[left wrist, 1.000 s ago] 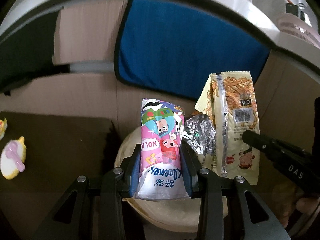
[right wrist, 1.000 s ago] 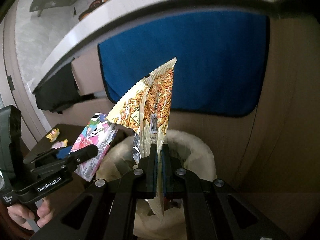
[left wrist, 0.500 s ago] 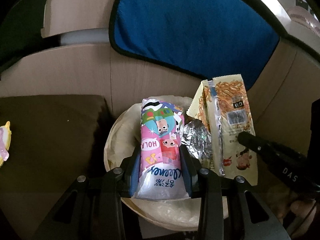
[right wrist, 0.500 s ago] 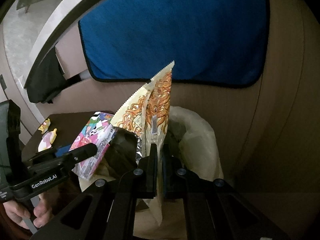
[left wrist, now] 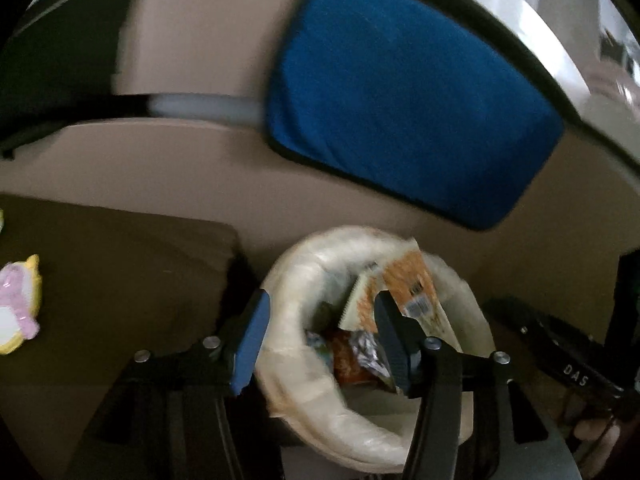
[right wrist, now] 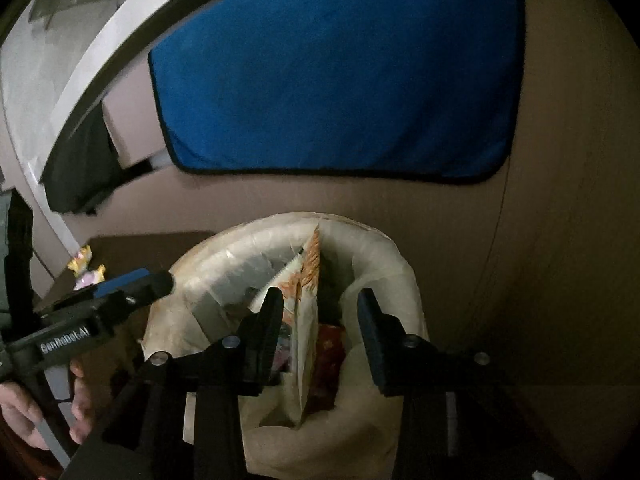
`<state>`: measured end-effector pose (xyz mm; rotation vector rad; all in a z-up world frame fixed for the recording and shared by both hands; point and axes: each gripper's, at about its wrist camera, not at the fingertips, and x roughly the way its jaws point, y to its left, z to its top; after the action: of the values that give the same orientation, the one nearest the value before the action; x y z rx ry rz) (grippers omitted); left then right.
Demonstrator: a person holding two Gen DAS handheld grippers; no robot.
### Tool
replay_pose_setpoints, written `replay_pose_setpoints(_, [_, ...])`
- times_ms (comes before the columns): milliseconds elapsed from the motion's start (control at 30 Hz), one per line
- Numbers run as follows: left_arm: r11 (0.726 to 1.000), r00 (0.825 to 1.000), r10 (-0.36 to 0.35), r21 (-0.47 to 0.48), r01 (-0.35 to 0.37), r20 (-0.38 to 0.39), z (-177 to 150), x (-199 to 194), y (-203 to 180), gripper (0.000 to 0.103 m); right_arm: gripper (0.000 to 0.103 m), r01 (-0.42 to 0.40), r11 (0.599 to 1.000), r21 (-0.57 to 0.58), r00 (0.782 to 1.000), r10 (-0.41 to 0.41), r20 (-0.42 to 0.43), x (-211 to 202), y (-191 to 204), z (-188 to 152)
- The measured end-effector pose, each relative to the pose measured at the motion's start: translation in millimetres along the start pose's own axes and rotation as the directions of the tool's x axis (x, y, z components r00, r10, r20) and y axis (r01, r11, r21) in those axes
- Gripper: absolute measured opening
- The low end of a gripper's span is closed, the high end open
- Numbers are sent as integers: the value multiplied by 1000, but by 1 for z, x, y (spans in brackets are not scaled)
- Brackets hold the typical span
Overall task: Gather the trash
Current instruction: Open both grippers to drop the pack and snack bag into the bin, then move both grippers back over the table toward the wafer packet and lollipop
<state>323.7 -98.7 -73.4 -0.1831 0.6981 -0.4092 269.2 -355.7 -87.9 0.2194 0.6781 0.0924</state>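
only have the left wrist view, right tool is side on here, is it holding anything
observer: No. The right tool has just been opening its jaws. The noodle wrapper stands between them inside the bin, and the pads are clear of it.
operator: how many toys on the table, i see one properly
observer: Two. A yellow toy and a pink toy sit side by side on the dark table.
operator: whats holding my left tool
observer: A hand is wrapped around its handle. The left tool has just been opening its jaws too, and nothing is gripped between them.
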Motion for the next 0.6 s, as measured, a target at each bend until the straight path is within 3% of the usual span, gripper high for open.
replay_pose_setpoints(300, [988,989,132,-92,-125,72,-9,-71,94,55,38,-14,1000,9,999,14,37,-19,19,10])
replay_pose_setpoints(467, [959,964,247,-167,-228,101,-25,-122,169,55,38,-82,996,-36,994,85,73,-26,56,16])
replay_pose_setpoints(600, [929,945,305,-253,-269,115,-29,-158,232,55,38,-163,983,-82,983,169,75,-20,106,21])
